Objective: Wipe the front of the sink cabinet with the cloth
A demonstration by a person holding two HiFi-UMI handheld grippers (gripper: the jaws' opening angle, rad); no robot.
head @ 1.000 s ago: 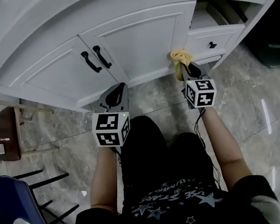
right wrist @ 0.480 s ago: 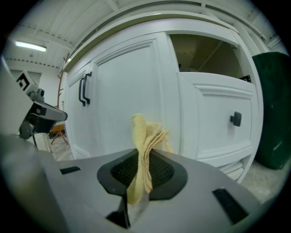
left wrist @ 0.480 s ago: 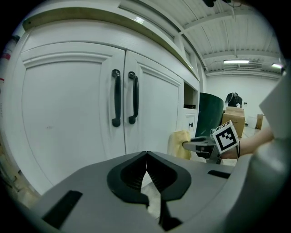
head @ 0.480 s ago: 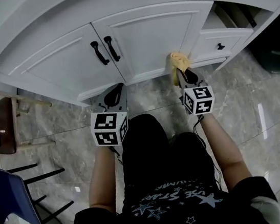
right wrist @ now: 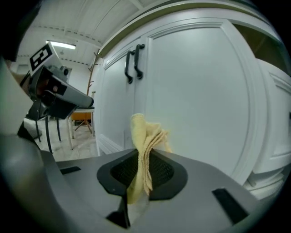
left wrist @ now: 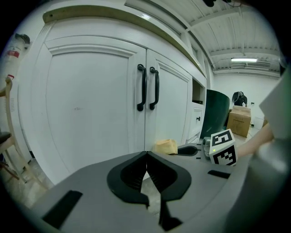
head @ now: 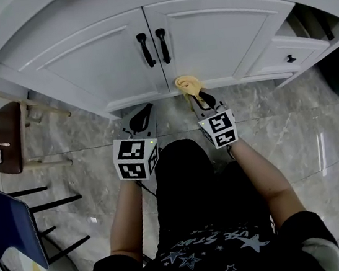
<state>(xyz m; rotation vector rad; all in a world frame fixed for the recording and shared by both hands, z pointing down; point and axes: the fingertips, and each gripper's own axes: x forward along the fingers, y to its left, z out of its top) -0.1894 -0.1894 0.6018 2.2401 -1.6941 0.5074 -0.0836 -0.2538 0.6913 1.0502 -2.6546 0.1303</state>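
Note:
The white sink cabinet (head: 224, 36) has two doors with black handles (head: 153, 47). A folded yellow cloth (head: 189, 85) is pinched in my right gripper (head: 199, 98), which is shut on it and presses it against the bottom of the right door near the centre seam. In the right gripper view the cloth (right wrist: 144, 145) stands up between the jaws against the white door (right wrist: 200, 100). My left gripper (head: 142, 115) hovers low before the left door (head: 84, 62), shut with nothing in it. In the left gripper view the jaws meet (left wrist: 146, 169), and the cloth (left wrist: 165, 146) shows to the right.
A small drawer with a black knob (head: 289, 58) sits right of the doors. A brown wooden stool (head: 9, 145) and a dark-framed blue chair (head: 11, 232) stand on the marble floor (head: 307, 137) at left. A dark green bin (left wrist: 215, 113) stands beyond the cabinet.
My right gripper has slid the cloth left along the cabinet's lower edge, from under the drawer side to near the door seam. The left gripper has stayed put.

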